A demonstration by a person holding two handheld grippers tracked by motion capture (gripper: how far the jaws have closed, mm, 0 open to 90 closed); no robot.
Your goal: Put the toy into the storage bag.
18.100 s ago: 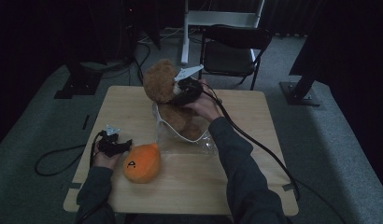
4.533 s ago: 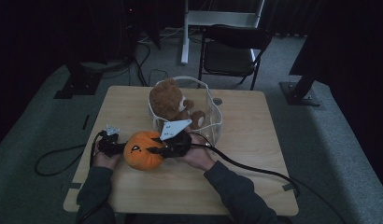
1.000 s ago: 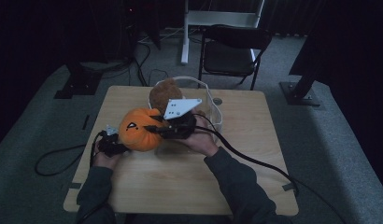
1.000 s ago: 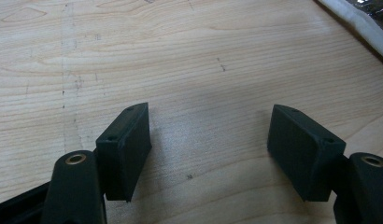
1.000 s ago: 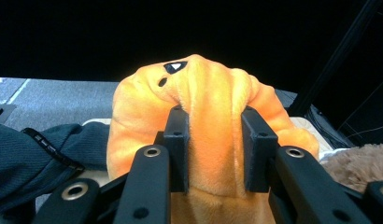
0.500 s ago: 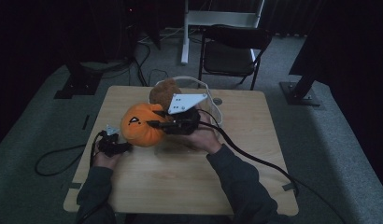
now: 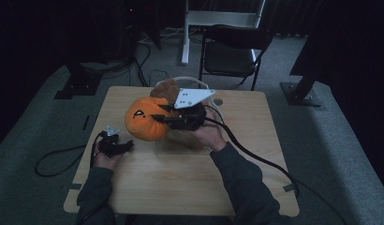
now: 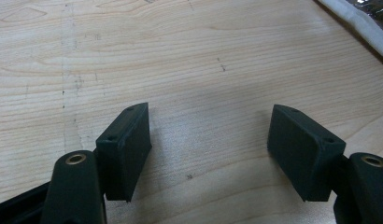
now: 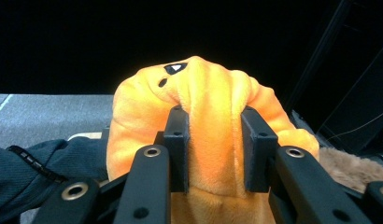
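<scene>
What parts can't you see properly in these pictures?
- Brown teddy: in the high view the orange pumpkin plush and the right gripper hide most of it.
- Clear container: its rim is too dim to trace in the high view.
- Left gripper: in the high view it's too small and dark to make out the jaws.

The room is dim, with dark walls at the back. The floor (image 7: 349, 154) is grey carpet. A light wooden table (image 7: 255, 140) stands in the middle. Behind it is a black folding chair (image 7: 232, 51), and behind the chair a white stand (image 7: 218, 18). Dark stand bases (image 7: 300, 93) rest on the carpet at both sides. A black cable (image 7: 49, 161) lies on the floor left of the table.
</scene>
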